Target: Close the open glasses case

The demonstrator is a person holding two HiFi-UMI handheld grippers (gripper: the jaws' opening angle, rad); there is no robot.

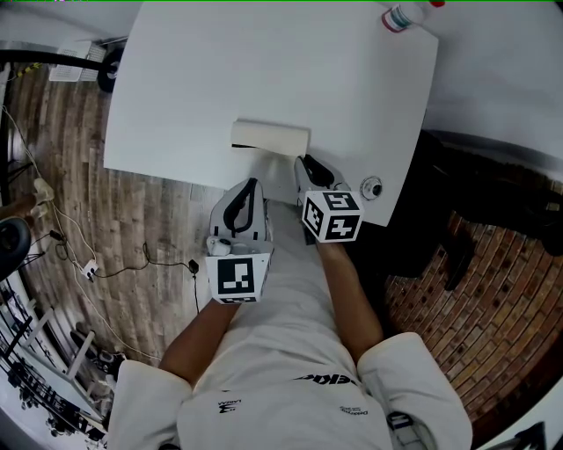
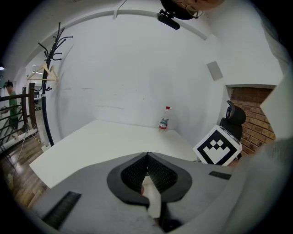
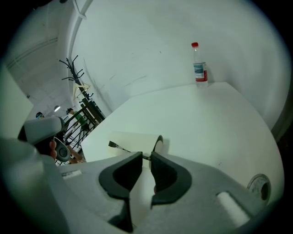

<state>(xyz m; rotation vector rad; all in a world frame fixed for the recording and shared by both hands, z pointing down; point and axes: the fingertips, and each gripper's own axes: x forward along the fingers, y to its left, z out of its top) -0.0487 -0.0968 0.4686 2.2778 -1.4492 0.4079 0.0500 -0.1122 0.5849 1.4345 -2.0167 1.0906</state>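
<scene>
The cream glasses case (image 1: pixel 270 136) lies lengthwise near the front edge of the white table (image 1: pixel 193 79). In the right gripper view the case (image 3: pixel 132 138) shows a dark oval end (image 3: pixel 158 143) and a thin dark strip along its front. My right gripper (image 1: pixel 303 163) sits just short of the case's right end. Its jaws stand a narrow gap apart (image 3: pixel 144 158), and the dark strip reaches that gap. My left gripper (image 1: pixel 250 188) hangs in front of the table edge, away from the case, its jaws shut (image 2: pixel 147 156) with nothing held.
A plastic bottle (image 1: pixel 402 15) with a red cap (image 3: pixel 199 64) stands at the table's far right corner. A round cable grommet (image 1: pixel 372 186) sits at the near right corner. A dark chair (image 2: pixel 234 118) stands to the right. Cables (image 1: pixel 114 264) lie on the wooden floor at left.
</scene>
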